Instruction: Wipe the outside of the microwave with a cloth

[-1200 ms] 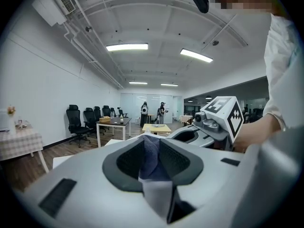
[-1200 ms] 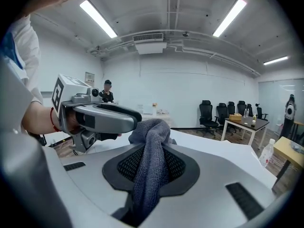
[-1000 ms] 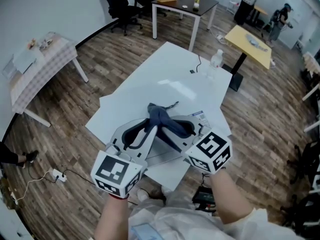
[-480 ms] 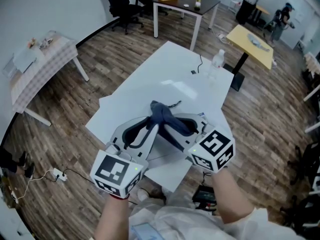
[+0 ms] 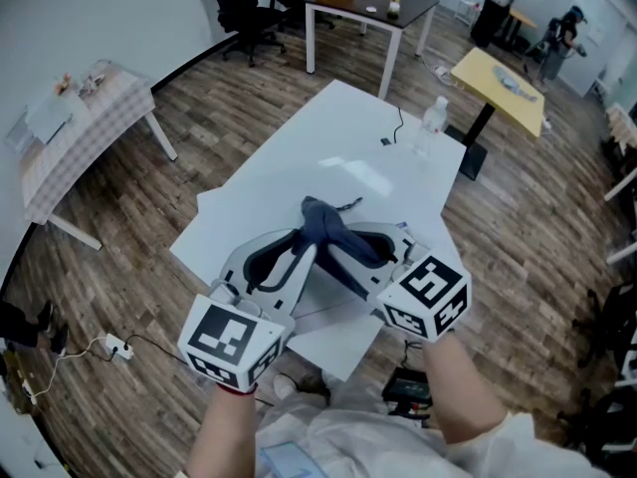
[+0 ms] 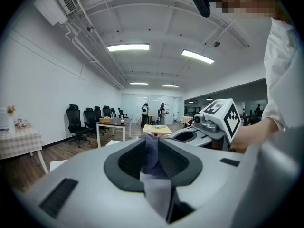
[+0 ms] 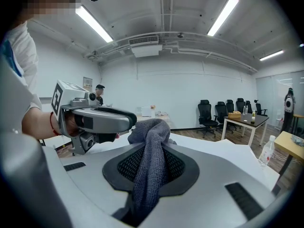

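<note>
While you hold it from both sides, the dark blue-grey cloth [image 5: 324,229] sits bunched between your two grippers, over the near half of the white worktop [image 5: 328,132], towards its near corner. Your left gripper [image 5: 299,250] has its jaws pressed onto one end of the fabric; in the left gripper view a fold of it runs straight down the gap between the dark pads. Your right gripper [image 5: 350,250] is clamped tight on the other end, and in the right gripper view the cloth rises out of the jaws as a rounded hump and hangs down the middle of them. The two sets of jaws point towards each other and meet at the cloth, so the marker cubes sit well apart at the near edge, one over each of your wrists.

Farther out on the worktop, a clear water bottle [image 5: 430,119] stands by the far right corner, and a small dark item on a thin cable [image 5: 384,142] lies just beside it, nearer the middle. Around you the wooden floor carries a yellow table [image 5: 496,80] to the right, a dark-topped table [image 5: 370,10] beyond the far corner, black office chairs [image 5: 237,10] by the wall, and a table with a checked cover [image 5: 85,113] to the left.
</note>
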